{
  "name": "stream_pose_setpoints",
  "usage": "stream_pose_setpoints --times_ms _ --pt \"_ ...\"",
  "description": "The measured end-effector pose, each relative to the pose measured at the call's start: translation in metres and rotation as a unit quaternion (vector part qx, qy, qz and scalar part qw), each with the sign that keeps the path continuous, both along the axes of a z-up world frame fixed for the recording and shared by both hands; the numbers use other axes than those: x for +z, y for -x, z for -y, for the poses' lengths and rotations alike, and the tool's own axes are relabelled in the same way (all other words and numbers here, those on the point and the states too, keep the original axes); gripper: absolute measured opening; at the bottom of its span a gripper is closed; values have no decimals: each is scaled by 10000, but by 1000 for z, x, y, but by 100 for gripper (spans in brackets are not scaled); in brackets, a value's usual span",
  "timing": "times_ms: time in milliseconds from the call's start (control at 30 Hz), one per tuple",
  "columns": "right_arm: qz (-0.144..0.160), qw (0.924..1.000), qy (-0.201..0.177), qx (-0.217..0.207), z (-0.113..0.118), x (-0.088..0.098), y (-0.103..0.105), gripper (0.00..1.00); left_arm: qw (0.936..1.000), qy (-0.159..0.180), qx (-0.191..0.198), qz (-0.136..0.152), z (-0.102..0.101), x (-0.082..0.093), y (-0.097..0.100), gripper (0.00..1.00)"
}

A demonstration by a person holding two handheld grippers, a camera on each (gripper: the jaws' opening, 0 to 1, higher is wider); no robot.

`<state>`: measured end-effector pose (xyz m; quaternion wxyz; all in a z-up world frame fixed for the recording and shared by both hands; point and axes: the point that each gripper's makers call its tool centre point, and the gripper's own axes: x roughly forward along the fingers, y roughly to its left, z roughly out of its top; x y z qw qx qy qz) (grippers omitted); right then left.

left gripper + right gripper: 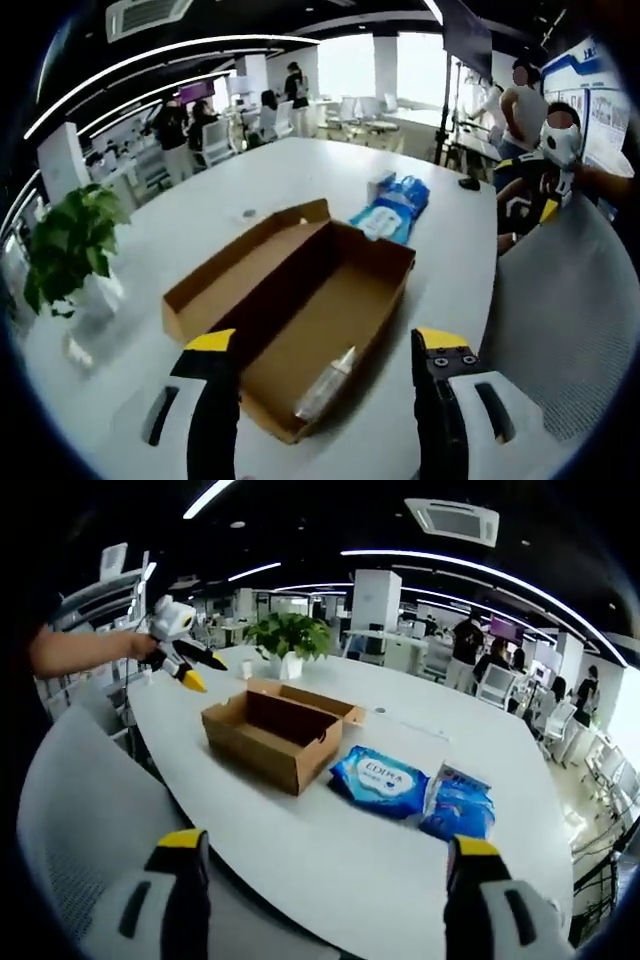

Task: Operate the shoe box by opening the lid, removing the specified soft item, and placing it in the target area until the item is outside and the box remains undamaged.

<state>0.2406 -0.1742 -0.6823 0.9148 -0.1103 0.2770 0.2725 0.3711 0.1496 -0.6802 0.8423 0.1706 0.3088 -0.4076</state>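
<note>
Brown cardboard shoe box (300, 310) lay open near the white table's (250, 180) edge, lid flap folded back, clear plastic-wrapped item (325, 385) inside at one end, blue wipe packs (385, 778) just beside it, left gripper (325, 345) and right gripper (325, 855) both spread wide, empty.

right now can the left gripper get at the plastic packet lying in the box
Probably yes. The box is open with its lid folded back, and the clear packet lies loose on its floor, right ahead between the open left gripper jaws. Nothing covers it; only the near wall stands between.
</note>
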Motion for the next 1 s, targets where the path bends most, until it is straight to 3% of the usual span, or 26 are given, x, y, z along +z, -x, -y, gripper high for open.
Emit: stream_pose_setpoints --times_ms 233,467,633,767,1000 --pt "-103 9998 -141 -10 -4 -6 2 100 9991 -59 -262 -328 4 -12 -12 63" --pt "-112 9992 -368 -118 -4 -4 0 100 9953 -421 -645 -589 8 -32 -21 62" --pt "-11 9995 -310 -99 -4 -2 0 100 9919 -620 -810 -754 9 -48 -30 60" --pt "37 9996 -272 -49 -5 -1 -1 100 9848 -1106 -1068 -804 5 -66 -34 60" --pt "24 9999 -158 3 -5 -5 0 100 9725 -1544 -1514 -864 8 -90 -34 62"
